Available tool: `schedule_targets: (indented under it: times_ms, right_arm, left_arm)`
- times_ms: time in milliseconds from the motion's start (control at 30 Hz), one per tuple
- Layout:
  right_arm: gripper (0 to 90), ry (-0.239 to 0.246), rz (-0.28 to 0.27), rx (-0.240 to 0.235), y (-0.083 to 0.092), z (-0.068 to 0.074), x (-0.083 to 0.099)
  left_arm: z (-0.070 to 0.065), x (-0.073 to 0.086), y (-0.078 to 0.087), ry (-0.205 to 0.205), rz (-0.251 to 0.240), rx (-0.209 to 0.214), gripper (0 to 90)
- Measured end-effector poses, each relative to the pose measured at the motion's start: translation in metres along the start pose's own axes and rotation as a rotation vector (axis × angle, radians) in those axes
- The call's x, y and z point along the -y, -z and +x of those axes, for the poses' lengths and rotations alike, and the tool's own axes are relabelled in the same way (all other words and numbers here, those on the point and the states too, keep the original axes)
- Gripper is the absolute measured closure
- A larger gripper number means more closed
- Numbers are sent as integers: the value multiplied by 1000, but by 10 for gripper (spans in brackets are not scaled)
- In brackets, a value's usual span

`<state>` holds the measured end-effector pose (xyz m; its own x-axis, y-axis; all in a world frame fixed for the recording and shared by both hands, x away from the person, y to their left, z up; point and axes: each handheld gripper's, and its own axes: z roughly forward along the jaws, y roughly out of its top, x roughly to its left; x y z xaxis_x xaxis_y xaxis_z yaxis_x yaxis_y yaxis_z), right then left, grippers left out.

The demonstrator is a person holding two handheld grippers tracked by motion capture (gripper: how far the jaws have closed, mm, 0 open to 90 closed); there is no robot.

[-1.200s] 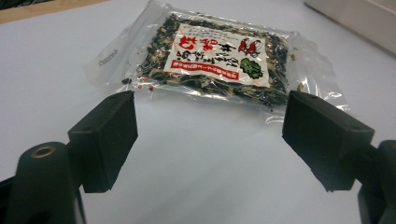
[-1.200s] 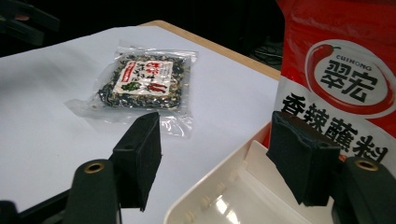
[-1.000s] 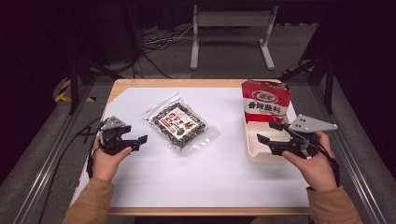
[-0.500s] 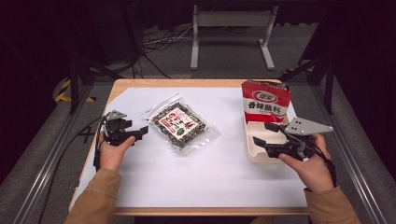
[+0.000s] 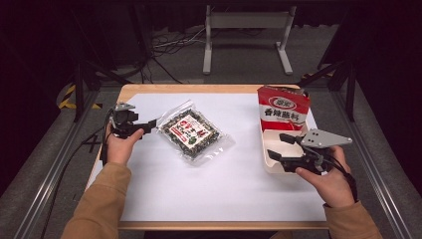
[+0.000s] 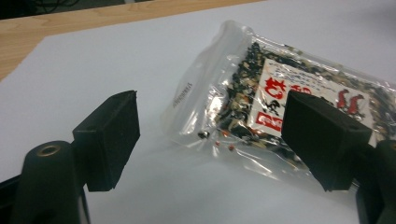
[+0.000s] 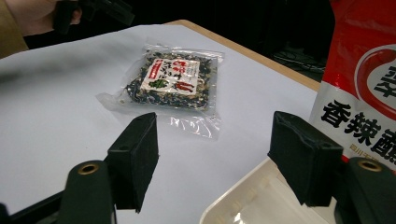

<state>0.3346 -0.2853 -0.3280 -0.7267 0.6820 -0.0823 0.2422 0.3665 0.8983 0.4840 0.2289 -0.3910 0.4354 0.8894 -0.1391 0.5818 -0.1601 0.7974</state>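
1. Packet (image 5: 190,132) lies flat mid-table, left of the tray (image 5: 271,162).
2. Left gripper (image 5: 149,124) spread wide at its edge, probably lining up a pinch.
3. Right gripper (image 5: 279,147) spread over the tray, waiting.

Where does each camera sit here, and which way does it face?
High view: above the person's side, facing forward and down; both hands, left gripper, right gripper.
Left gripper view: rides the left gripper, facing the clear plastic bag of dark seeds; open jaws.
Right gripper view: rides the right gripper, facing across the white foam tray and red printed pouch.
All share the bag.
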Motion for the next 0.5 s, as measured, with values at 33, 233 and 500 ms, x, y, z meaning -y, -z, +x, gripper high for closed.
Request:
schedule_targets:
  times_ms: [33, 233, 500]
  right_arm:
    - [331, 0, -1, 1, 1, 0, 0]
    - [331, -6, 2, 5, 4, 1, 4]
    - [331, -2, -5, -10, 6, 4, 5]
  left_arm:
    - [3, 0, -3, 3, -13, -2, 200]
    - [15, 4, -18, 39, -11, 16, 243]
    - [24, 8, -35, 93, 14, -27, 302]
